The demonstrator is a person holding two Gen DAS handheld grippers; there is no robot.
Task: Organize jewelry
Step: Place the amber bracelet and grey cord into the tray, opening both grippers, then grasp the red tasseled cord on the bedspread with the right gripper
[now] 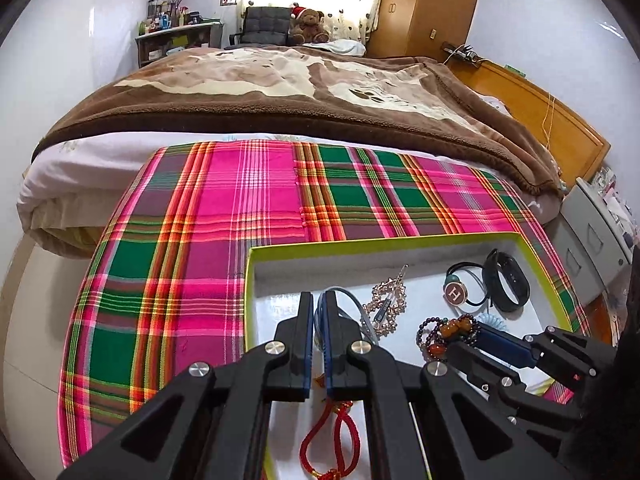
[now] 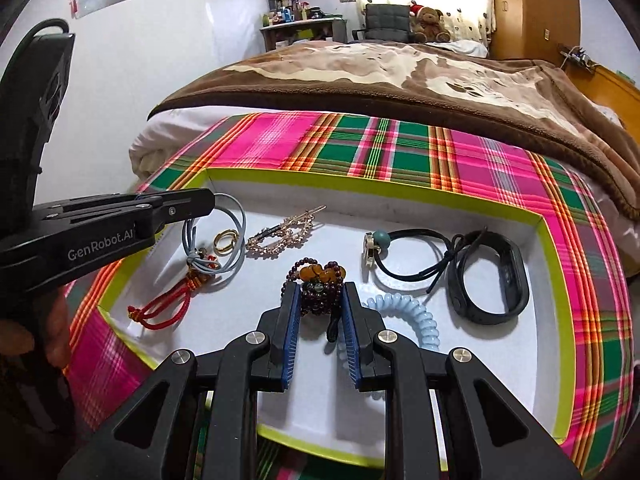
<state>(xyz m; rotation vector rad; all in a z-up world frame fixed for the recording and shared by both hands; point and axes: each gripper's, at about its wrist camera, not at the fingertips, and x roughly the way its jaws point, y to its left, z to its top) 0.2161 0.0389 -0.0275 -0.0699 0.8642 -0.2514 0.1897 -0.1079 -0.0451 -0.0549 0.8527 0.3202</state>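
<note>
A white tray with a lime rim (image 1: 360, 242) (image 2: 360, 188) lies on a plaid cloth. My left gripper (image 1: 319, 300) (image 2: 210, 200) is shut on a light blue cord loop (image 2: 236, 236) that is tied to a red knotted tassel (image 1: 332, 436) (image 2: 168, 304). My right gripper (image 2: 320, 292) (image 1: 466, 338) is shut on a dark bead bracelet with amber beads (image 2: 320, 280) (image 1: 448, 330). A gold ring (image 2: 225, 240), a rose-gold hair clip (image 2: 280, 236) (image 1: 390, 302), a black hair tie with an H charm (image 1: 456, 292) (image 2: 404, 256), a black fitness band (image 2: 492, 280) (image 1: 506, 284) and a pale blue coil tie (image 2: 416, 312) lie in the tray.
The plaid cloth (image 1: 240, 208) covers a round table beside a bed with a brown blanket (image 1: 280, 80). A grey drawer unit (image 1: 592, 232) stands at the right. A chair with a teddy bear (image 1: 308, 24) is at the far side.
</note>
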